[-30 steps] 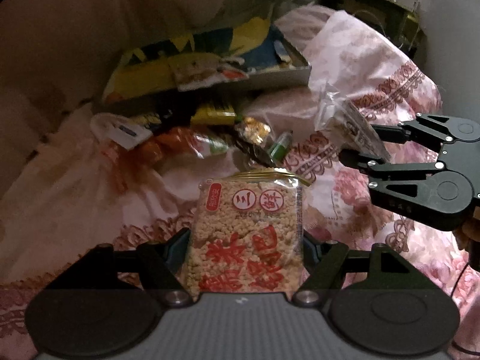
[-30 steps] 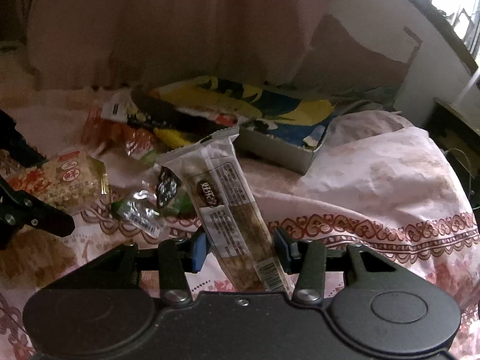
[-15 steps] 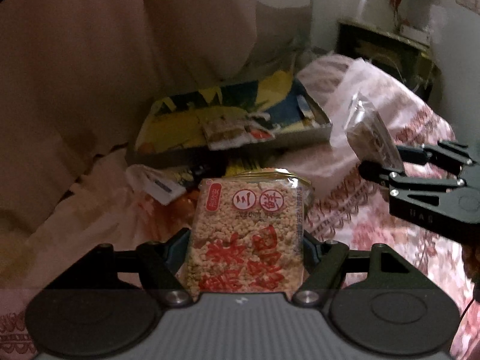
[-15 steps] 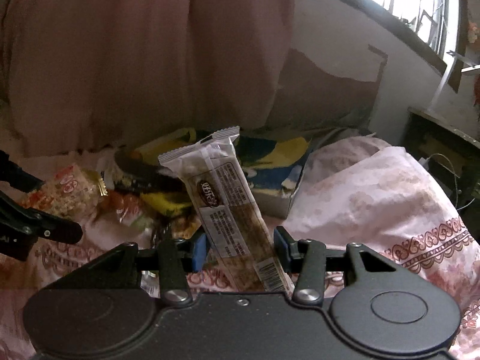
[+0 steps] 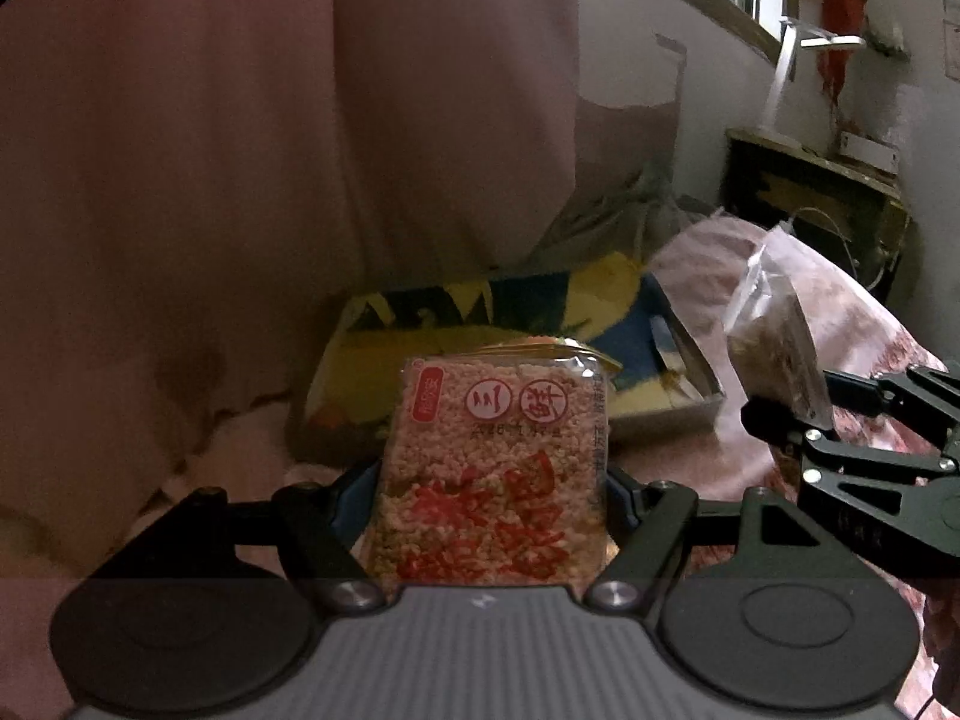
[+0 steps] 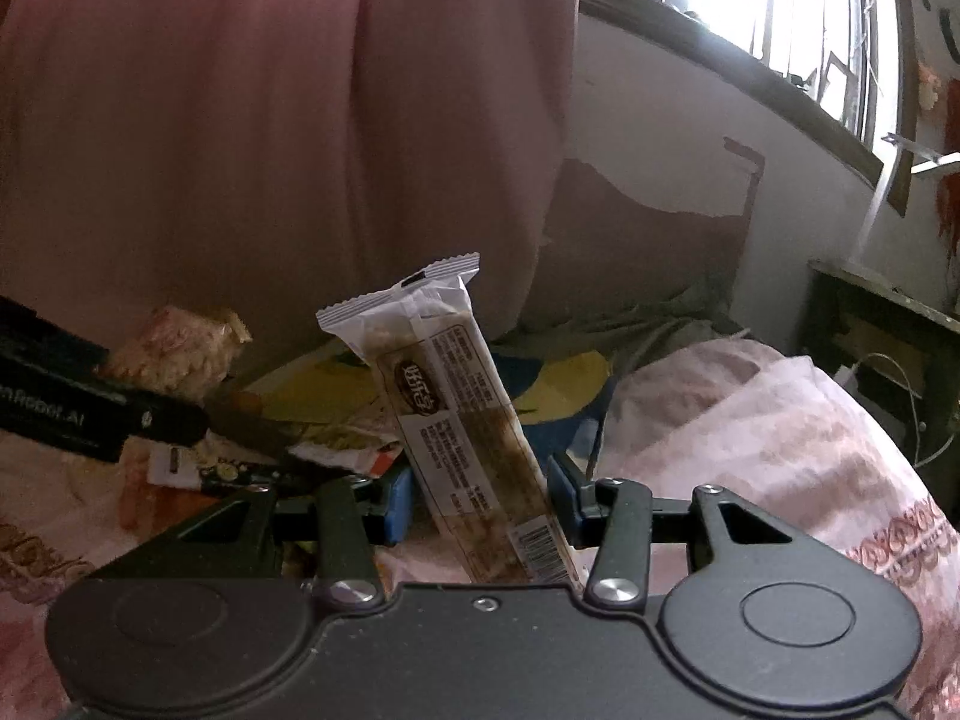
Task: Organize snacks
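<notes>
Both grippers have risen over the last second: the loose pile of snacks on the bed, plain in both views a moment ago, has dropped out of the left wrist view, and the curtain (image 5: 300,150) and window (image 6: 780,6) now fill the upper frame. The left gripper (image 5: 492,498) stays clenched on the rice-cracker packet (image 5: 498,468), its jaws pressing the two side edges so the packet stands upright with the red print facing the camera. The right gripper (image 6: 480,498) likewise keeps its jaws closed on the lower part of the long snack bar (image 6: 462,420), which leans up and to the left, barcode end nearest the gripper body. Beyond both packets lies the shallow box (image 5: 696,414) with the yellow-and-blue lining (image 5: 456,324), resting on the bed (image 6: 780,432) against the curtain, and some wrappers (image 6: 336,450) lie near its front edge in the right wrist view. The lift likely means both pick-ups are finished and the carry toward the box is under way; the box sits ahead of and below the two held snacks, so what probably remains is moving forward over it and releasing each one inside.
</notes>
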Available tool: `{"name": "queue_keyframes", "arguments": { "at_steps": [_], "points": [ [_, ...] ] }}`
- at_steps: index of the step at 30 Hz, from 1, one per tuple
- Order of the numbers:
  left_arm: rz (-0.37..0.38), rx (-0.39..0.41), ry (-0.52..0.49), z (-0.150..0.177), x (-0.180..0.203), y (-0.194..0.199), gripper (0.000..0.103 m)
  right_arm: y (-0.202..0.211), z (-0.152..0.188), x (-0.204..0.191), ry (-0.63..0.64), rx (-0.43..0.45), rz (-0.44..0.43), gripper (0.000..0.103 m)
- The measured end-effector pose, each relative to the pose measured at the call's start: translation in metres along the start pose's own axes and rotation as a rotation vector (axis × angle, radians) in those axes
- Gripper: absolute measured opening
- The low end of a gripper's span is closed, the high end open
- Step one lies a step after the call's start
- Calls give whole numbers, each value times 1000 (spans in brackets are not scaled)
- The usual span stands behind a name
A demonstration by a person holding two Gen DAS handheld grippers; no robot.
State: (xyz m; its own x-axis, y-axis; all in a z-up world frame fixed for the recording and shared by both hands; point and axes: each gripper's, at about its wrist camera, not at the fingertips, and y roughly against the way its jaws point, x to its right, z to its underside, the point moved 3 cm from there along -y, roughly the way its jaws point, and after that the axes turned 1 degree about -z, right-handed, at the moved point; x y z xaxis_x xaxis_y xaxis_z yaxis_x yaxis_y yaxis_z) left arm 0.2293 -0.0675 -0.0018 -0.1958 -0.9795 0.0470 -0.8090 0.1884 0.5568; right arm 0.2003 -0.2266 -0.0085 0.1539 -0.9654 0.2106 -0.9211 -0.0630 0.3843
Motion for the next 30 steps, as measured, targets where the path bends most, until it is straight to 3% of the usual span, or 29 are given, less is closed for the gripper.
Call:
{"name": "queue_keyframes", "arguments": {
  "at_steps": [4, 11, 16, 20, 30],
  "points": [
    [1, 11, 15, -10, -3, -22, 77, -17, -11, 1, 32, 19, 21, 41],
    [5, 23, 46, -34, -12, -73, 77, -65, -15, 1, 58, -20, 28, 40],
    [-4, 44, 104, -55, -23, -107, 77, -86, -26, 9, 29, -1, 29, 40],
    [-27, 61, 102, -65, -30, -132, 77, -110, -36, 9, 95, 6, 61, 40],
    [-44, -36, 184, -46, -59, -195, 77, -176, -35, -14, 283, -24, 79, 40]
  ]
}}
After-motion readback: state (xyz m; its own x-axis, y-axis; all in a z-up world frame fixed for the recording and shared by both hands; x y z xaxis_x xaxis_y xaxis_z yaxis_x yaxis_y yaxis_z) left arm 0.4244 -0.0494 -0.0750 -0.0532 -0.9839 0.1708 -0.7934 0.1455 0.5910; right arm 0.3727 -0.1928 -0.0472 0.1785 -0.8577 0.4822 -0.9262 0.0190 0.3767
